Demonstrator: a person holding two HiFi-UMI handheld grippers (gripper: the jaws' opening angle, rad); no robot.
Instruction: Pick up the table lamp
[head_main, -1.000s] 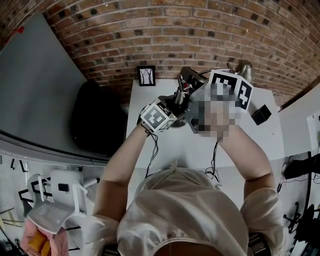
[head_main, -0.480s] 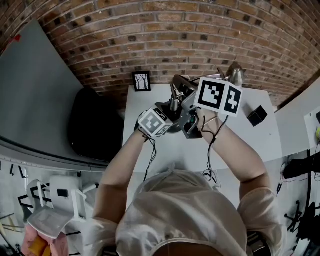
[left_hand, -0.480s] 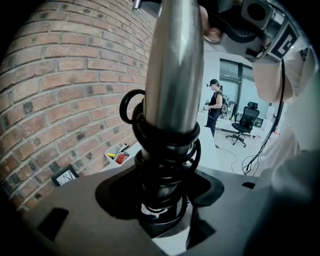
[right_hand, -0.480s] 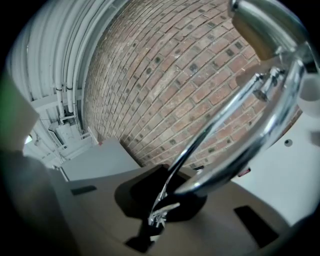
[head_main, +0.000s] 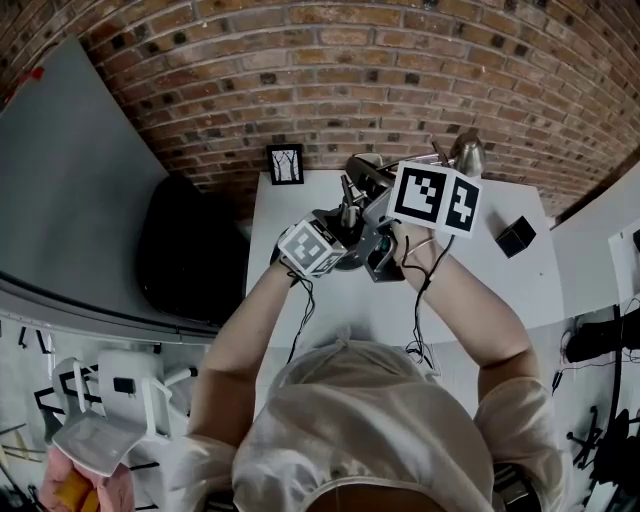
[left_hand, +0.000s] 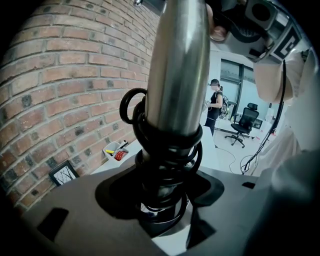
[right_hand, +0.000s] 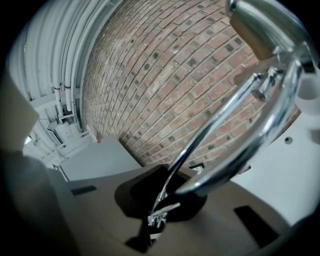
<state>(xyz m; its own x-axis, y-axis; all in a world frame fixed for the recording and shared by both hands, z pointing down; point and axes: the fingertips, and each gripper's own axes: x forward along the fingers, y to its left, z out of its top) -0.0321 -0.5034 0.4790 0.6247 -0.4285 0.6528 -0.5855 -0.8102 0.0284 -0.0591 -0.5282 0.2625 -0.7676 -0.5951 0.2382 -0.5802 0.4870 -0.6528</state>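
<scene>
**Table lamp (head_main: 360, 172) held by the left gripper (left_hand: 162, 197) and the right gripper (right_hand: 156, 217) at a white table (head_main: 480, 290).**

The left gripper is closed round the lamp's thick chrome stem, where a black cord (left_hand: 150, 131) is coiled about it. The right gripper is clamped tight on a thin chrome rod (right_hand: 191, 150) of the same lamp. The lamp is seen at the table's far side, close to a brick wall (head_main: 330, 80), between a framed picture (head_main: 286, 164) and a black cube (head_main: 516, 237). Whether its base rests on the table cannot be told.

Both forearms (head_main: 245, 330) reach up to frame centre. The left gripper (left_hand: 165, 200) clamps the table lamp (left_hand: 177, 75) by its stem, and the right gripper (right_hand: 157, 217) is pinched tight on its thin arm.
</scene>
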